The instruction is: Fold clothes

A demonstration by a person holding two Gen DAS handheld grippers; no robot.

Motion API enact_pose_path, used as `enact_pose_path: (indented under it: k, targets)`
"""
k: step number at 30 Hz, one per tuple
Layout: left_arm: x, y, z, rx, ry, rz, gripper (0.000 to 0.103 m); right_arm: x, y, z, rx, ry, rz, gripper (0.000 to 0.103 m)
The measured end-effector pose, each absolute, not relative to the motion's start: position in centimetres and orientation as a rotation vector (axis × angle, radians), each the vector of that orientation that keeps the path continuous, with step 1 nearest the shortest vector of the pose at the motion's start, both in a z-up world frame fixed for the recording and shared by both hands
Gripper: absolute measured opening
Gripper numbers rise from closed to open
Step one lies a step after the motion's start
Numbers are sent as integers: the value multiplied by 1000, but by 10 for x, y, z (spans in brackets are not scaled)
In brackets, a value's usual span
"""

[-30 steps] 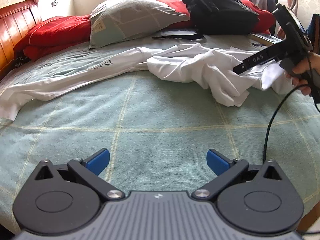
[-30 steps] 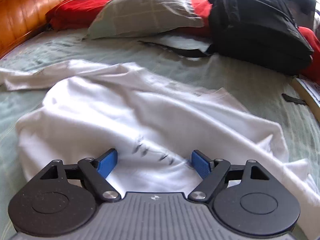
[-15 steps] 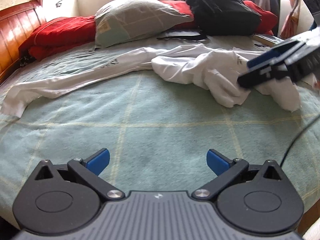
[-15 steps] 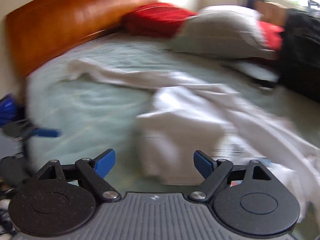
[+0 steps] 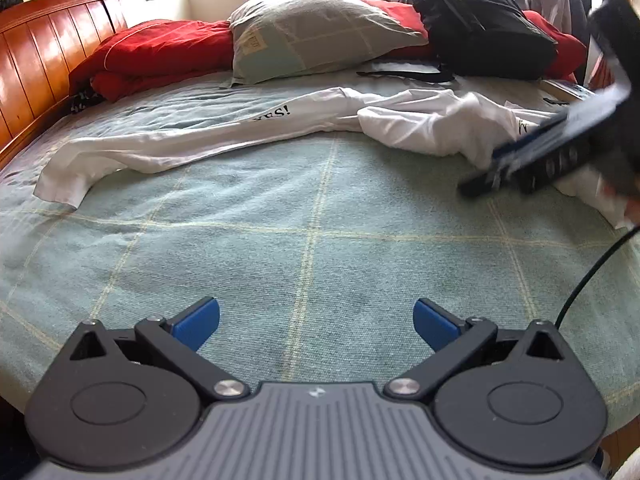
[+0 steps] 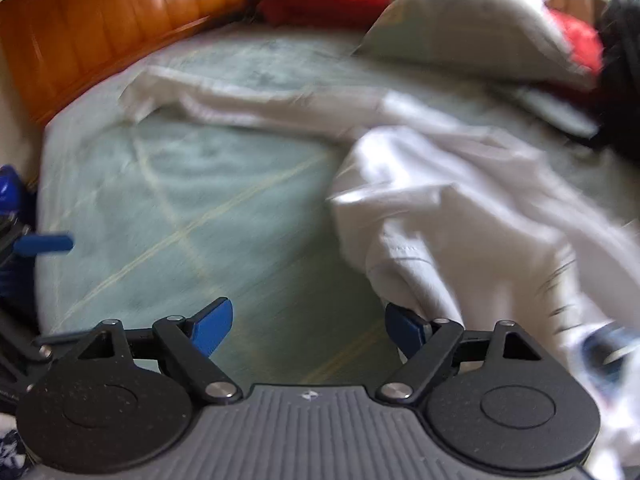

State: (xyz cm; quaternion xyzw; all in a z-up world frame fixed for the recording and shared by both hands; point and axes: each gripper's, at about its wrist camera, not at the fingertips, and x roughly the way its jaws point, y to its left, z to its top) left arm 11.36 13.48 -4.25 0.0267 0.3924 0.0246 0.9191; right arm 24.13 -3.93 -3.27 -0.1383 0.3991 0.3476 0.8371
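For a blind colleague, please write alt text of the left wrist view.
An open left gripper hovers over a green bedspread; a crumpled white shirt lies beyond it. The right gripper enters blurred at right, with a pillow and black backpack behind.

The bed (image 5: 312, 216) is being viewed low from its foot by the left camera, more closely and obliquely, blurred, by the right; the shirt (image 5: 432, 128) and pillow (image 6: 472, 20) are being shared.

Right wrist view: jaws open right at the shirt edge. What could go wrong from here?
1. The right gripper is open and the view is motion-blurred; closing now may pinch several layers of the crumpled white long-sleeved shirt.
2. The black cable trails across the green checked bedspread and could snag.
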Motion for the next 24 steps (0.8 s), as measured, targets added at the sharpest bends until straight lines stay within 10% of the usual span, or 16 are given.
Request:
enact_pose_path:
  k: [24]
  targets:
    - [119, 108, -44, 88, 812, -16, 102, 276, -134, 11, -332, 639, 362, 89]
